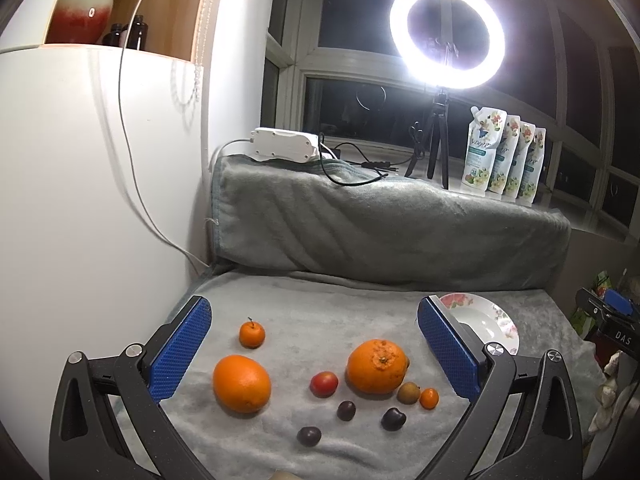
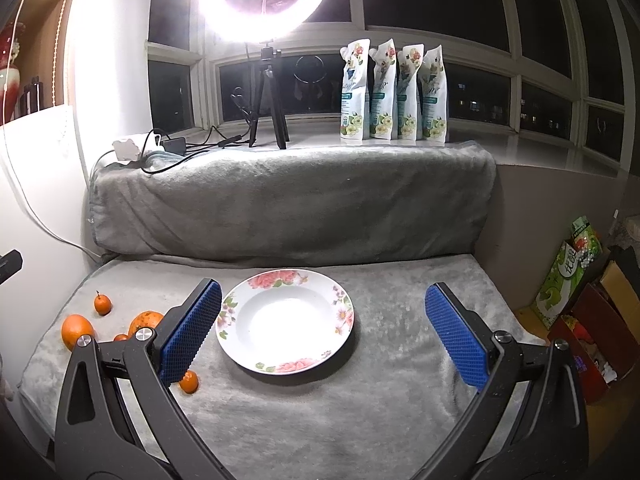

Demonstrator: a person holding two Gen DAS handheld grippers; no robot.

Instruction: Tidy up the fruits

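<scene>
Because nothing is gripped yet, the left gripper (image 1: 314, 354) hovers with its blue pads spread wide over the loose fruit, and the right gripper (image 2: 323, 332) is equally spread, framing the empty floral plate (image 2: 344, 314), presumably the collection point. On the grey blanket (image 1: 320, 304), the bumpy orange (image 1: 376, 366) lies stem scar up and the small tangerine (image 1: 252, 334) stem up; the round fruits show no long axis. Dark plums (image 1: 346, 411), possibly, lie nearest.
</scene>
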